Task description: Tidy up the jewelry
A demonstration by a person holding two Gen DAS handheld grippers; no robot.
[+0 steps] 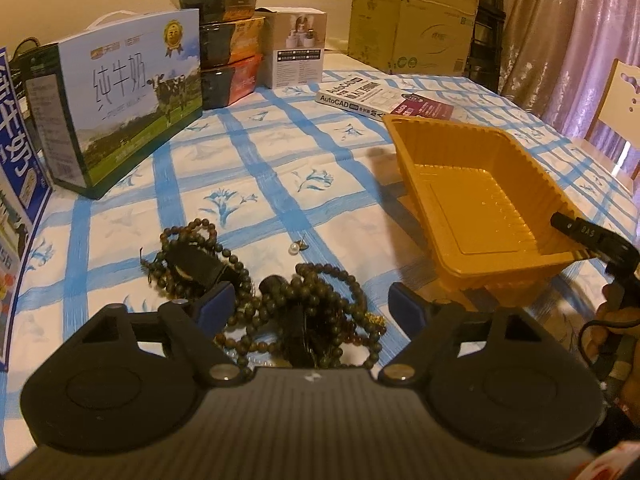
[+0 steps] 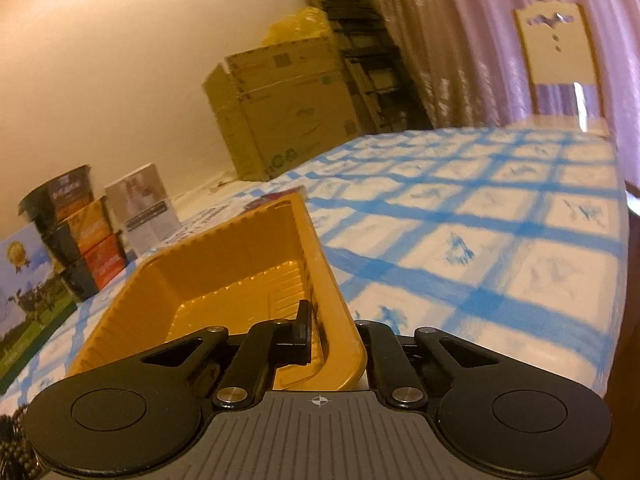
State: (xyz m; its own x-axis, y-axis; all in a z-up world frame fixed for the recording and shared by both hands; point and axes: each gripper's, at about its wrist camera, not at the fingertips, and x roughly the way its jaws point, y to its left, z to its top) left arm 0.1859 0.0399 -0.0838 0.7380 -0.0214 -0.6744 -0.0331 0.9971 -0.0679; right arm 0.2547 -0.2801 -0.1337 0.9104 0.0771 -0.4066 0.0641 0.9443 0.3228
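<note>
- The right gripper [image 2: 320, 344] is clamped onto the near wall of the yellow plastic tray [image 1: 472, 200], one finger inside and one outside, so the tray is pinched at its rim.
- In the right wrist view the tray looks tipped up a bit on its far side, so it's probably being held or dragged rather than just sitting flat.
- The tray is empty, and it's found toward the right side of the tabletop [image 1: 280, 152], near the book [image 1: 380, 98] at the far edge.
- The left gripper [image 1: 312, 304] is spread wide, hovering just over the tangle of dark bead strands [image 1: 304, 304]; nothing is pinched between its blue pads [image 1: 216, 300] yet.
- A second bead pile [image 1: 192, 256] is seen just left of that, and a small pearl earring [image 1: 297, 246] lies alone between the beads and the tray.
- Step in hand, as a guess: tray is being steadied while the first bead bundle gets lined up.
- Next move calls for the left jaws to be lowered around the bundle and closed on enough strands that it lifts in one clump, then carried over the tray.
</note>
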